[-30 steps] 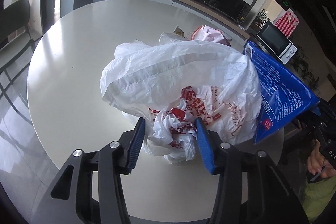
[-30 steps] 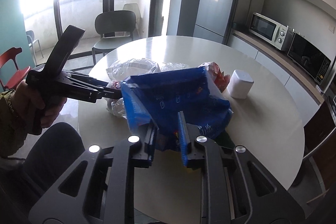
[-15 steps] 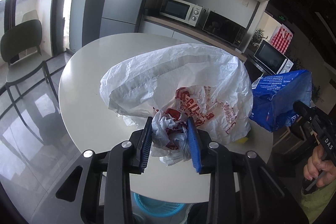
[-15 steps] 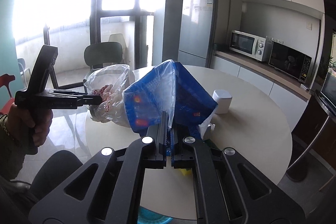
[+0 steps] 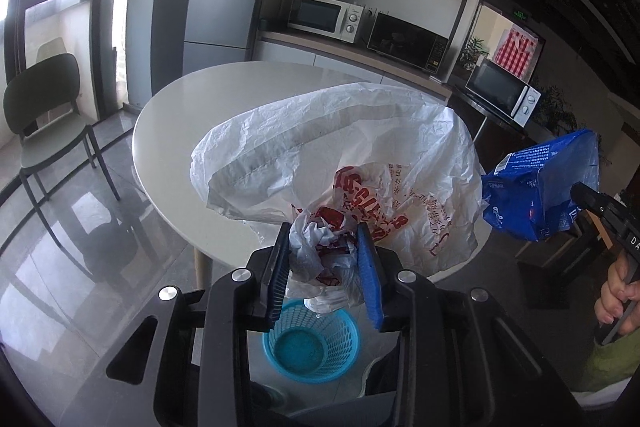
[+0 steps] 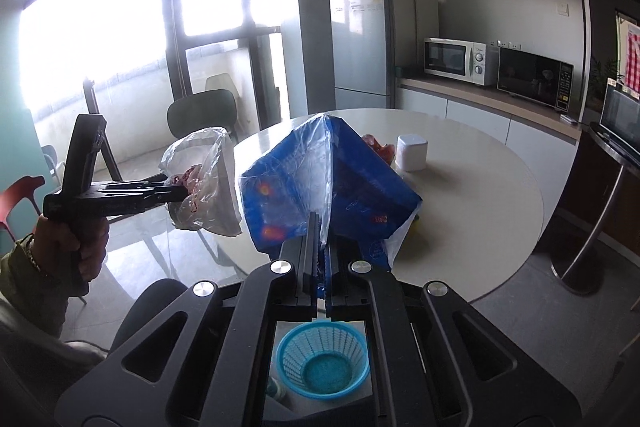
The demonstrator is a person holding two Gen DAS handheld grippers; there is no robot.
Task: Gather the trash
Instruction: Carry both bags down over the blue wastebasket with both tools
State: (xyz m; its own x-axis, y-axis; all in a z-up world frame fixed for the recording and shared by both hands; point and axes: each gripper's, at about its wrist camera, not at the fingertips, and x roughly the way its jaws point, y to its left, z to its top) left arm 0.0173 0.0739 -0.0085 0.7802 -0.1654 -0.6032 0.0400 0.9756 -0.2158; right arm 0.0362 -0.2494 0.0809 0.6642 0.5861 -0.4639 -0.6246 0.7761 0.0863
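from where i sit, the left gripper carries the plastic bag above the floor, in front of the round table. the right gripper carries the snack packet to the right of that bag, the two apart. the basket sits on the floor below both loads, near the table's edge. a cube box stands on the table behind the packet. a chair is left of the table, microwaves on the counter behind.

white bag, red print | blue packet | blue mesh basket
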